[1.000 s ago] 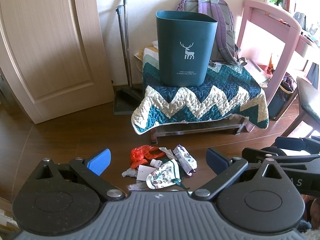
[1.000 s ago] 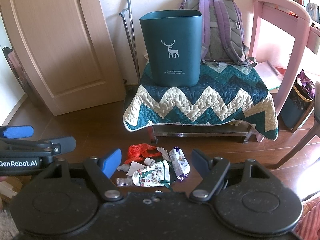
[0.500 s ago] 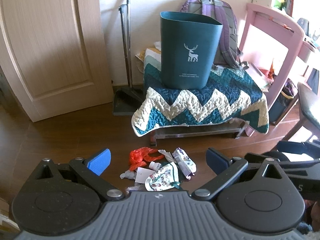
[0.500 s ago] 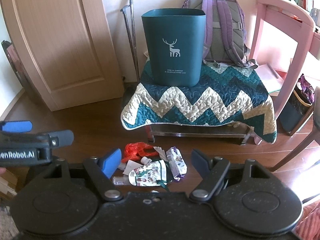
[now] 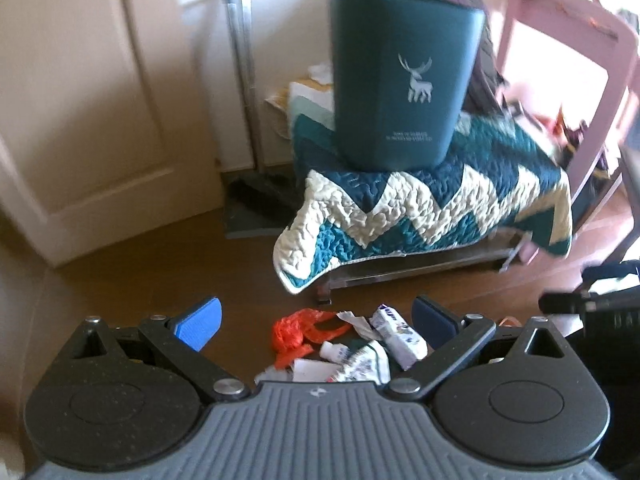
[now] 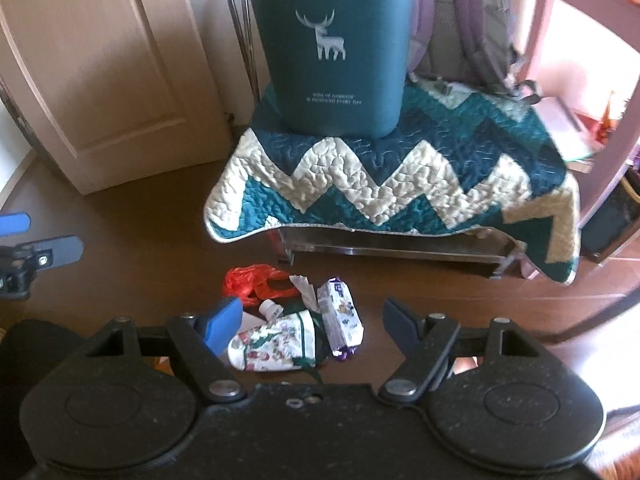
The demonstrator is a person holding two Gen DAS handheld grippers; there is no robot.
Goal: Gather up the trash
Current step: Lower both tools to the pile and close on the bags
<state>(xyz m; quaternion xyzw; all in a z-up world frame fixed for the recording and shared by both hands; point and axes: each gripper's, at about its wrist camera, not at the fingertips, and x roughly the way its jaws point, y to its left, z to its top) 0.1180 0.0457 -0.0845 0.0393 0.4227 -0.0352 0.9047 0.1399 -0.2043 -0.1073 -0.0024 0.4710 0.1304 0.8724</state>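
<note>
While the left gripper (image 5: 316,316) is hanging above the brown floor (image 5: 168,272) with its fingers (image 5: 200,322) spread wide and holding nothing, the trash is lying in a loose heap just beyond it. An orange plastic bag (image 5: 298,332) is sitting crumpled at the heap's left; it is looking feather-light and floppy, so pinching a bunched fold should serve better than a flat edge. A white snack wrapper (image 5: 398,334) is resting at the right, thin and probably slippery. The teal bin (image 5: 400,80) is standing upright on a zigzag quilt (image 5: 420,208) draped over a low bench, well apart from the heap.

Looking from the right wrist, the right gripper (image 6: 312,316) is also gaping wide and empty, over the same heap. A printed pouch (image 6: 276,346) is lying nearest, soft and flattish, best taken across its middle. A small white bottle (image 6: 272,310) beside it seems stiff and apt to roll. A pale door (image 6: 100,80) and a purple backpack (image 6: 468,32) are flanking the bin.
</note>
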